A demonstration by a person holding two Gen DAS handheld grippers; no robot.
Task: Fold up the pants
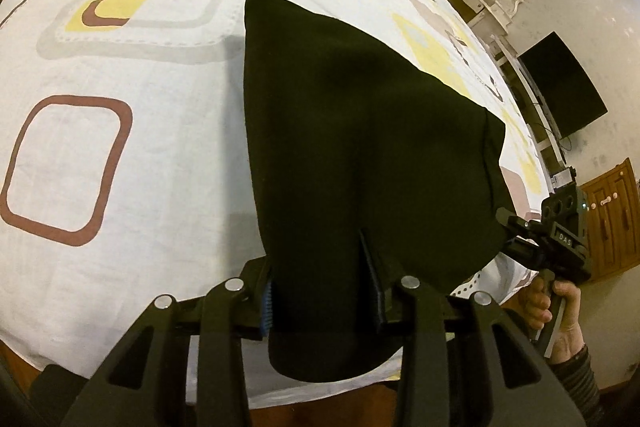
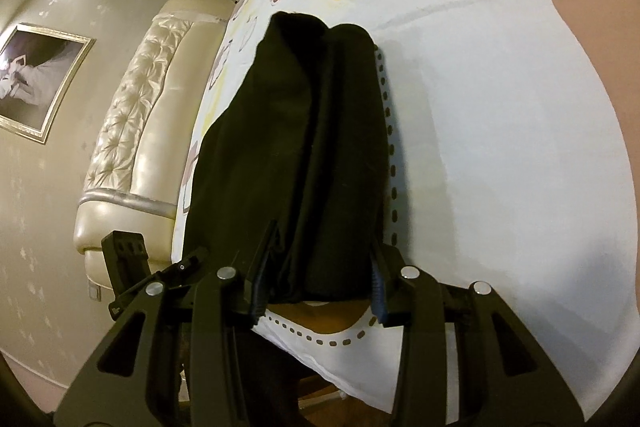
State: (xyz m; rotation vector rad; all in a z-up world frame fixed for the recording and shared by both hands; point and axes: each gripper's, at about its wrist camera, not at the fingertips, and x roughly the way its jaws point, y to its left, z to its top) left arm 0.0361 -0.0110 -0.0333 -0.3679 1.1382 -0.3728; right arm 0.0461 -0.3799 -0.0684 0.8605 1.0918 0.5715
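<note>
1. Patterned white bedsheet is spread under the work; black pants are draped across it, near end lifted.
2. Pants' edge is clamped by left gripper and right gripper.
3. Judged mid-fold; next, the lifted edge should be carried across evenly, then released.

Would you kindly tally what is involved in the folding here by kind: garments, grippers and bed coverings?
Black pants: 1
Grippers: 2, the left gripper and the right gripper, each shut on the pants
Patterned bedsheet: 1
Total: 4
</note>
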